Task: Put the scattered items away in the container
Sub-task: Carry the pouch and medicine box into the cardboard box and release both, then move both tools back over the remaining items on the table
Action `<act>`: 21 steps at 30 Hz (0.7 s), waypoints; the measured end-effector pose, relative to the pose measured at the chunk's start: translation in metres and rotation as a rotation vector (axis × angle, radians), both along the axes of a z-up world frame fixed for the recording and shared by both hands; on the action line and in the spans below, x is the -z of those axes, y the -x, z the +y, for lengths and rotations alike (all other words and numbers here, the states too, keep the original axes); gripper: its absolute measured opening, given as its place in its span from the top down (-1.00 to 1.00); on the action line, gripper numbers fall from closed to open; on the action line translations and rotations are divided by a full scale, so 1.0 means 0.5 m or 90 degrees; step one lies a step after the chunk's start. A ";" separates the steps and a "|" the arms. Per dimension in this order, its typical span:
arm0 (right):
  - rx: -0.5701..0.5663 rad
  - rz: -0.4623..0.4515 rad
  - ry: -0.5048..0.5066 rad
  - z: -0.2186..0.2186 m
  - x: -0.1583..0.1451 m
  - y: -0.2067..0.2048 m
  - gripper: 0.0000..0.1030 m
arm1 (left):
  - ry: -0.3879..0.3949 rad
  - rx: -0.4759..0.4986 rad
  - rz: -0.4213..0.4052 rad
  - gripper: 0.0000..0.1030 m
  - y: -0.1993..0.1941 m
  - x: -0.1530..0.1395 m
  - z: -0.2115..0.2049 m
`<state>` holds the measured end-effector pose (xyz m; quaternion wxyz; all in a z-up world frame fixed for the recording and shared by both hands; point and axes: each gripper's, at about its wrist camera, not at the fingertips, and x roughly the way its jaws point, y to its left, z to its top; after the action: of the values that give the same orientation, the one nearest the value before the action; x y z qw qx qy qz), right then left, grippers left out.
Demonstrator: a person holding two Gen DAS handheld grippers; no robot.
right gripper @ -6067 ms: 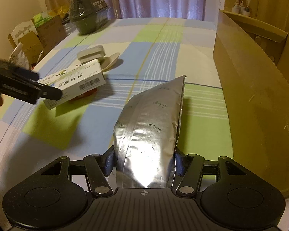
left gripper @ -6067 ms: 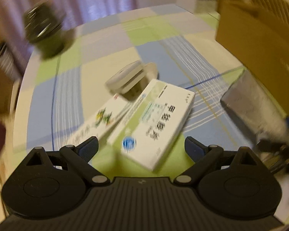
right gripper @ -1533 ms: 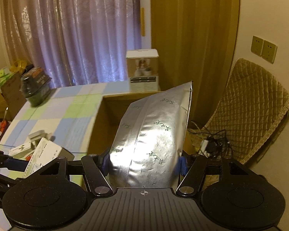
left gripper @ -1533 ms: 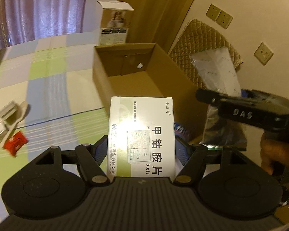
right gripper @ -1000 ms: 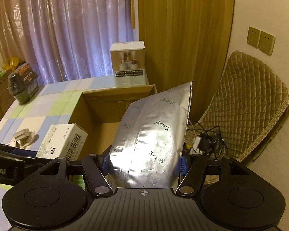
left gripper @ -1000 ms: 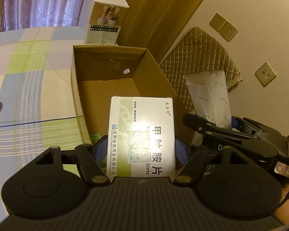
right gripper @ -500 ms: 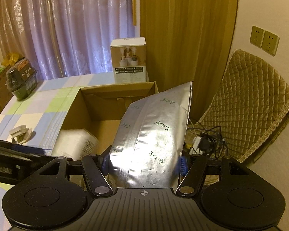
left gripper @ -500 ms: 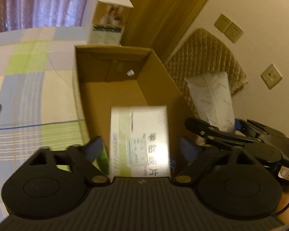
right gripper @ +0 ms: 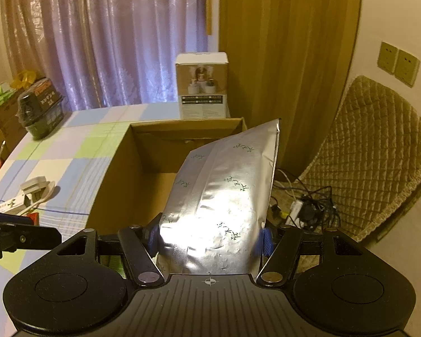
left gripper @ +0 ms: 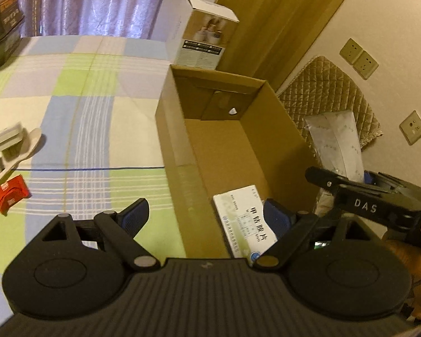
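The left gripper (left gripper: 206, 214) is hanging spread and empty at lower centre; the white box (left gripper: 242, 223) is lying inside the carton (left gripper: 176, 151). The right gripper (right gripper: 210, 237) is pinching the pouch (right gripper: 224, 205) at centre frame.

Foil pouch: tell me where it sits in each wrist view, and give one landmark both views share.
Left wrist view: the foil pouch is at the right edge, upright beyond the cardboard box, held in the right gripper.
Right wrist view: the pouch fills the centre, clamped between the jaws over the box's near end.
Shared landmark: the white product box standing behind the cardboard box.
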<state>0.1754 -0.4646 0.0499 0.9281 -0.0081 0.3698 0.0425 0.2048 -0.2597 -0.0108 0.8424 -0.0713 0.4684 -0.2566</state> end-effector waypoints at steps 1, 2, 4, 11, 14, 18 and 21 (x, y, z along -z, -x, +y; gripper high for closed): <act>-0.009 -0.003 0.003 0.005 0.001 -0.003 -0.56 | -0.002 -0.001 -0.001 -0.66 0.001 0.000 0.003; -0.011 -0.014 0.009 0.009 0.000 -0.002 -0.90 | -0.002 -0.002 -0.001 -0.66 0.002 0.001 0.005; -0.009 -0.039 0.013 0.012 -0.008 0.002 -0.98 | 0.001 -0.005 0.000 -0.66 0.003 0.000 0.014; 0.024 -0.046 0.002 0.004 -0.023 0.023 -0.98 | 0.006 -0.024 0.003 -0.66 0.008 0.006 0.048; 0.026 -0.045 -0.005 0.007 -0.026 0.047 -0.98 | 0.006 -0.033 0.006 -0.66 0.017 0.009 0.068; 0.022 -0.047 -0.008 0.025 -0.029 0.082 -0.98 | 0.002 -0.044 0.008 -0.66 0.036 0.010 0.099; 0.016 -0.052 -0.017 0.049 -0.037 0.105 -0.98 | -0.009 -0.050 0.002 -0.67 0.054 0.008 0.124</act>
<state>0.1229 -0.4403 0.0684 0.9430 0.0074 0.3308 0.0352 0.1779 -0.1977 -0.0146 0.8514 -0.0843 0.4685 -0.2202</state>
